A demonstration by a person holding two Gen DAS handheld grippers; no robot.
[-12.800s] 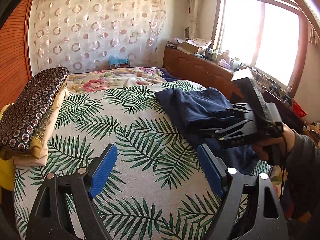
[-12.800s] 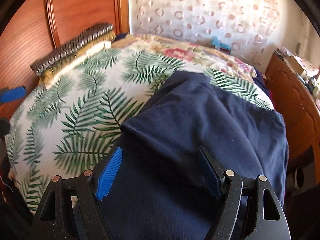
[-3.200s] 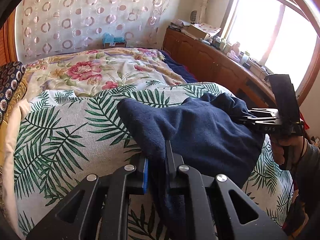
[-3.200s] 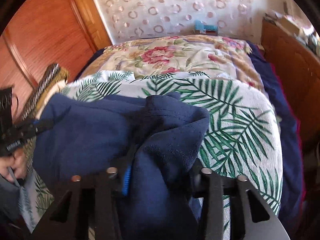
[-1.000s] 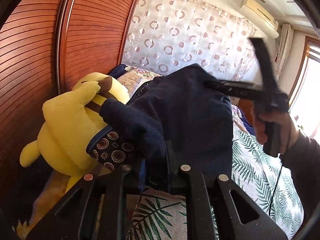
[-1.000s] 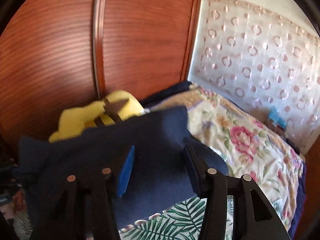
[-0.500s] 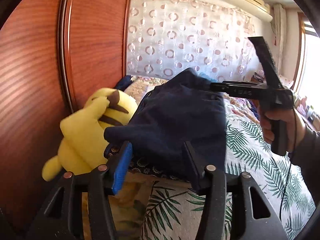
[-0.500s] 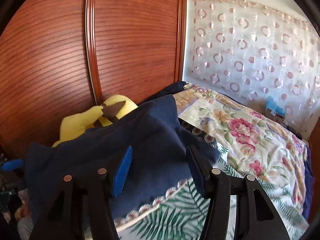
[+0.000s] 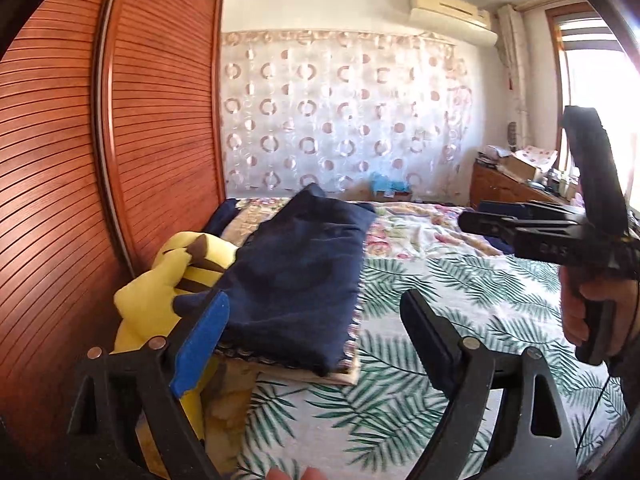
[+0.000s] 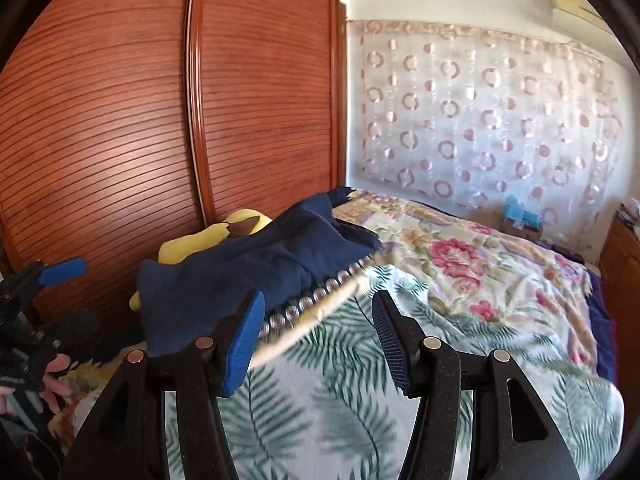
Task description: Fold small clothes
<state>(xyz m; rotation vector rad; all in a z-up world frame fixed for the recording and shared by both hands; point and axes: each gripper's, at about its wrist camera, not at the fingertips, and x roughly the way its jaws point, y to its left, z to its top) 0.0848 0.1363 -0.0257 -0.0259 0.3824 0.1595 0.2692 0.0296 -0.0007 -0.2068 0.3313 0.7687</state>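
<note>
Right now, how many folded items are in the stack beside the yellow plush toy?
3 visible: the navy garment on top, a patterned dark cloth under it, and a cream layer at the bottom. More may be hidden beneath; the yellow plush toy sits beside the stack.

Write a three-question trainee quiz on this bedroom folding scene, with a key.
1. True or false: the left gripper is shut on the navy garment.
2. What does the navy garment lie on: A) the wooden dresser, B) the stack of folded clothes, C) the floor?
3. Fill in: the yellow plush toy sits between the stack and the wooden ____.

Key: 1 false, both grippers are open; 2 B; 3 wardrobe.
</note>
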